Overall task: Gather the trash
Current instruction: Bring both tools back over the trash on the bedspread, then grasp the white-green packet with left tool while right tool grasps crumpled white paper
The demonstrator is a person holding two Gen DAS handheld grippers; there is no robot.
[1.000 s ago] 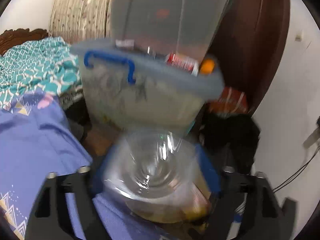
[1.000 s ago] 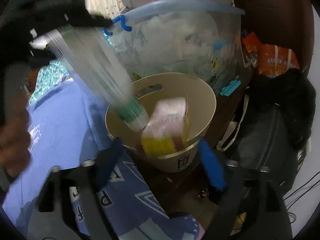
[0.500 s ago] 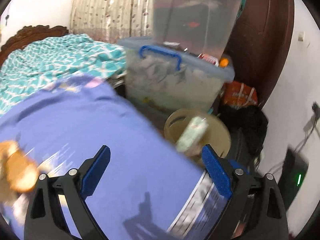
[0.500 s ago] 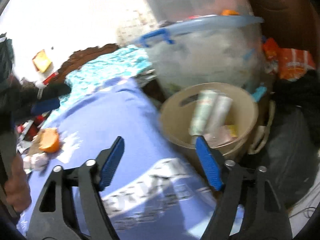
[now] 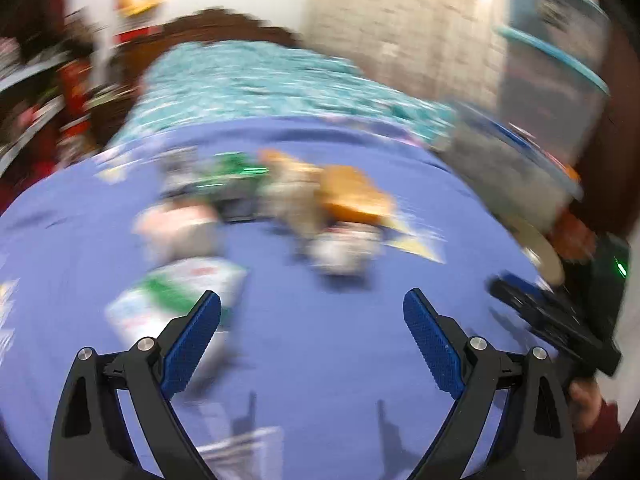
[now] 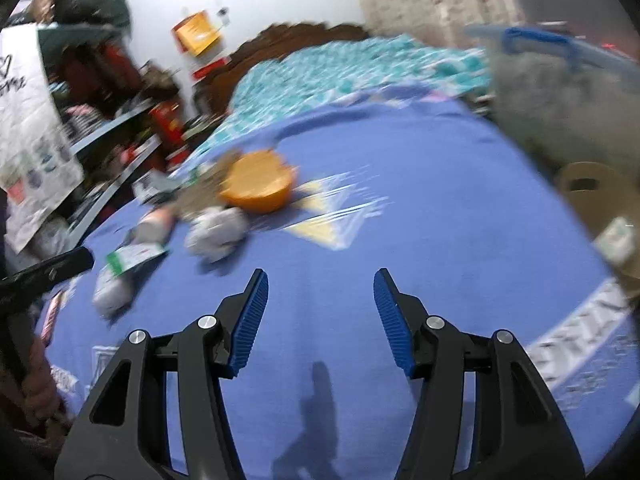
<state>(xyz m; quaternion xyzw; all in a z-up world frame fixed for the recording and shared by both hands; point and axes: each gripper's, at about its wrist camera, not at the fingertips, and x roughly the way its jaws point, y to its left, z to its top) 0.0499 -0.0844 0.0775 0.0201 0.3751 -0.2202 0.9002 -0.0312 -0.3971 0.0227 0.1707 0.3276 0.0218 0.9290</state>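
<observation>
Purple bedsheet (image 6: 400,220): cluttered shelves left, teal blanket (image 6: 340,68) behind, beige bin (image 6: 600,200) right. Trash pile (image 6: 224,204), blurred, mid-sheet with orange bowl (image 6: 260,186). Left gripper (image 5: 312,320): tilted downward, spread wide, empty. Right gripper (image 6: 320,300): tilted downward, jaws just been closing, part-spread, empty.

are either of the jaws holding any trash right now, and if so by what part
Nothing is held. The left gripper stands wide open and the right gripper, its jaws just closing, has only the purple bedsheet showing between them.
</observation>
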